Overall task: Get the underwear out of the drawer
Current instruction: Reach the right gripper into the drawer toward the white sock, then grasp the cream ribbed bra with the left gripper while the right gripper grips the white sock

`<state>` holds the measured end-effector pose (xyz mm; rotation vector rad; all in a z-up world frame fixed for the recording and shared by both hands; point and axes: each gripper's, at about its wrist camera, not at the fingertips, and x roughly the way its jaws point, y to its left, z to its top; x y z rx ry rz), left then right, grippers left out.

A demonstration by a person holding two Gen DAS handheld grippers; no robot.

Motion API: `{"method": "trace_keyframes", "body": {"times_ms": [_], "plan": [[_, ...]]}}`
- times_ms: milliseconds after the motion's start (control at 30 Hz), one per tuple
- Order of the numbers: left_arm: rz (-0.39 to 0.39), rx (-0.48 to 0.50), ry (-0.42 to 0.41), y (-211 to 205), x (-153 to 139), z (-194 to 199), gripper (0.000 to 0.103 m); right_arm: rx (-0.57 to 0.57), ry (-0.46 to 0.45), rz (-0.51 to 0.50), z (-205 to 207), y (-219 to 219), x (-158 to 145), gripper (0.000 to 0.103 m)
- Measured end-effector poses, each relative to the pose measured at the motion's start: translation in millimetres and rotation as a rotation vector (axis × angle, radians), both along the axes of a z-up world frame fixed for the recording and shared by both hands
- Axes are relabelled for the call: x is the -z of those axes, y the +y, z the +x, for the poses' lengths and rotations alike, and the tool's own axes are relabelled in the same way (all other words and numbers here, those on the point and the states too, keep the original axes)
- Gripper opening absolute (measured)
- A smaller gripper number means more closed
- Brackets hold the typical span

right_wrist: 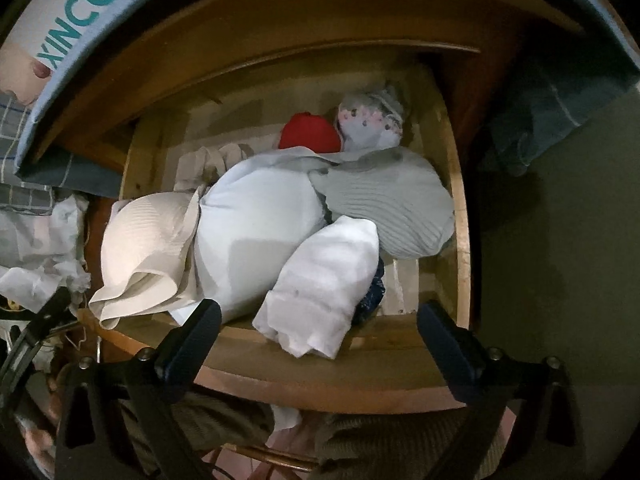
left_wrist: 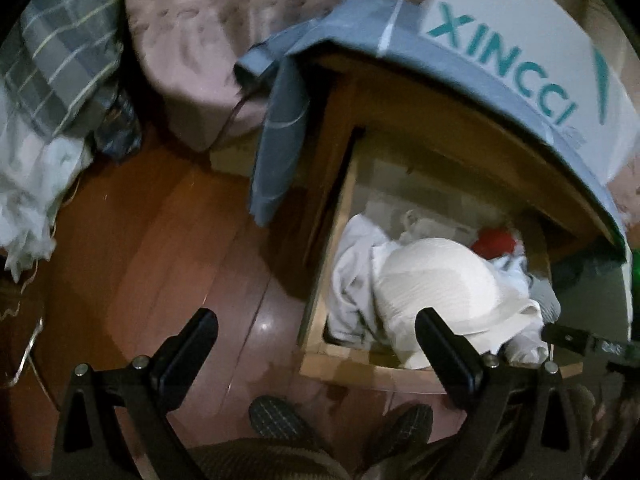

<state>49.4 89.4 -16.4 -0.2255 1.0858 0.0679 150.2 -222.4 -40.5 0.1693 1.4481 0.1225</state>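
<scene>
An open wooden drawer (right_wrist: 460, 200) held a heap of underwear (right_wrist: 256, 224), with a white piece (right_wrist: 324, 284) draped over its front edge. The right tool (right_wrist: 320, 332) hung wide above that edge, gripping nothing. The left tool (left_wrist: 316, 340) stood wide over the floor (left_wrist: 160, 240) beside the drawer's left front corner, also empty.

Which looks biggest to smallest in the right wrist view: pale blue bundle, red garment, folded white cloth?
1. pale blue bundle
2. folded white cloth, though it lies nearer the camera
3. red garment, partly hidden
</scene>
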Motion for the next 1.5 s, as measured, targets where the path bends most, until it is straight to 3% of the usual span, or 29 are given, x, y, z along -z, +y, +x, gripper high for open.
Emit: {"method": "trace_keyframes", "body": {"times_ms": [167, 300, 367, 767, 1100, 1500], "plan": [[0.03, 0.113, -0.039, -23.0, -9.2, -1.6, 0.101, 0.006, 0.046, -0.036, 5.6, 6.0, 12.4, 0.091], [0.054, 0.233, -0.066, -45.4, -13.7, -3.7, 0.101, 0.001, 0.091, -0.035, 11.1, 8.8, 28.4, 0.075], [0.065, 0.293, -0.075, -55.6, -16.0, -5.4, 0.101, 0.002, 0.103, -0.032, 13.1, 9.4, 34.8, 0.072], [0.158, 0.64, -0.053, -96.9, -10.0, -1.9, 0.102, -0.021, 0.126, -0.027, 25.0, 18.0, 58.7, 0.067], [0.212, 0.745, 0.014, -121.1, 8.2, 10.9, 0.102, -0.024, 0.097, -0.003, 21.3, 9.8, 54.6, 0.046], [0.331, 0.796, 0.054, -137.4, 29.7, 32.3, 0.102, -0.032, 0.043, 0.02, 11.0, -11.0, 28.8, 0.044]]}}
